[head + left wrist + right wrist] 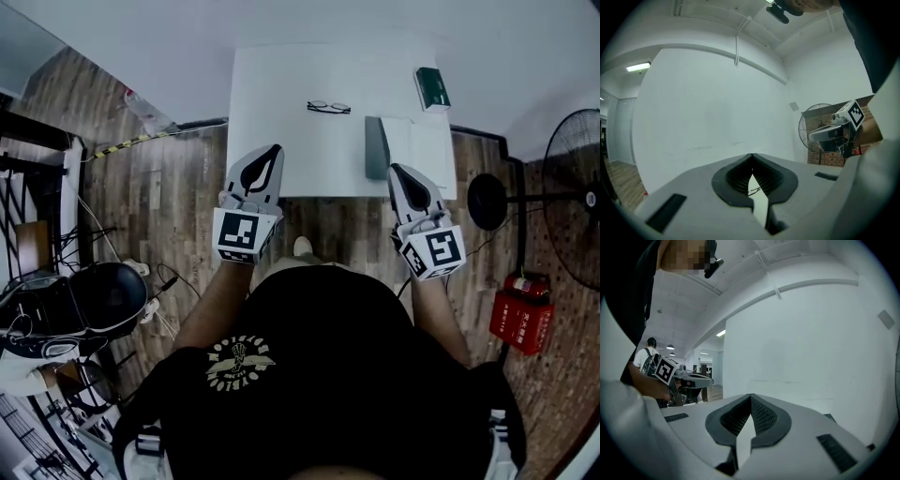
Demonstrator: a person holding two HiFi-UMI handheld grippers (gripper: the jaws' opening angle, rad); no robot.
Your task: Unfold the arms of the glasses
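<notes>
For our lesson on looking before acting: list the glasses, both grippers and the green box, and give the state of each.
Glasses: lying on the white table, arms apparently folded, untouched.
Left gripper: shut, empty, at the table's near edge.
Right gripper: shut, empty, at the table's near edge.
Green box: lying flat at the table's far right corner.

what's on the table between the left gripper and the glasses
Nothing. In the head view, only bare white table lies between the left gripper and the glasses.
</notes>
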